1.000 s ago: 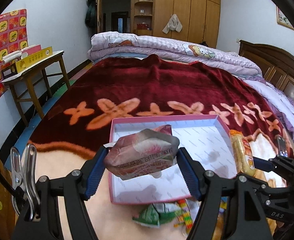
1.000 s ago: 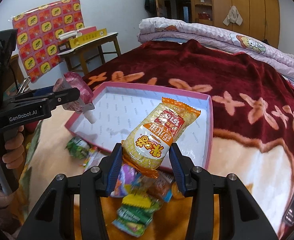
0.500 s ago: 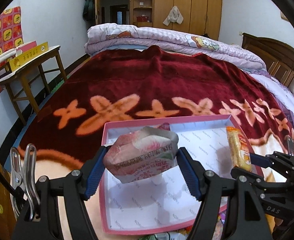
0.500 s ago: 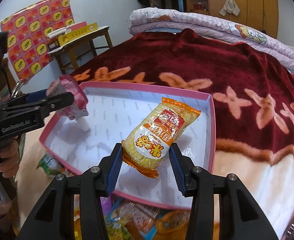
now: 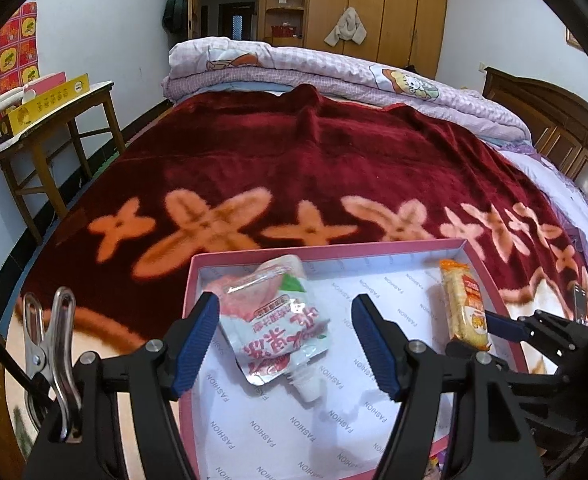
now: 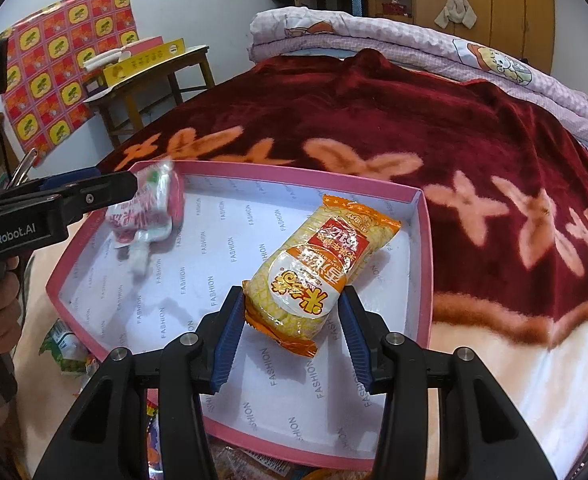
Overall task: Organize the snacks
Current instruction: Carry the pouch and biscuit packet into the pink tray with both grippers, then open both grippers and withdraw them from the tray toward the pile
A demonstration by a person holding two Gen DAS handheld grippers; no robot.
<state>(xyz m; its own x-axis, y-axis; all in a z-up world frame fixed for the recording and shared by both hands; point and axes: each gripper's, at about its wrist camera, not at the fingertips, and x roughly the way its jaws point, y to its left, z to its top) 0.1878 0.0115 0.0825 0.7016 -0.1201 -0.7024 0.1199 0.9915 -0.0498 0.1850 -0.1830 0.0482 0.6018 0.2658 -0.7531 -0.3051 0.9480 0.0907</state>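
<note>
A pink-rimmed shallow box [image 5: 488,276] [image 6: 424,216] with white printed lining lies on the bed. A pink and white drink pouch [image 5: 277,324] [image 6: 149,204] lies in its left part, spout toward me. My left gripper [image 5: 285,344] is open, its jaws apart on either side of the pouch; it also shows in the right wrist view [image 6: 105,188]. My right gripper [image 6: 291,336] is shut on an orange and yellow snack pack [image 6: 318,268], held over the right part of the box. The pack also shows in the left wrist view [image 5: 464,304].
The bed has a dark red blanket with orange flowers [image 5: 294,160] and folded quilts [image 5: 334,68] at the far end. Several loose snack packets [image 6: 65,348] lie by the box's near edge. A wooden side table [image 5: 49,120] stands left of the bed.
My left gripper opened and let go of the pouch, which now lies in the box. Both grippers moved forward over the box; the right still holds the snack pack.
</note>
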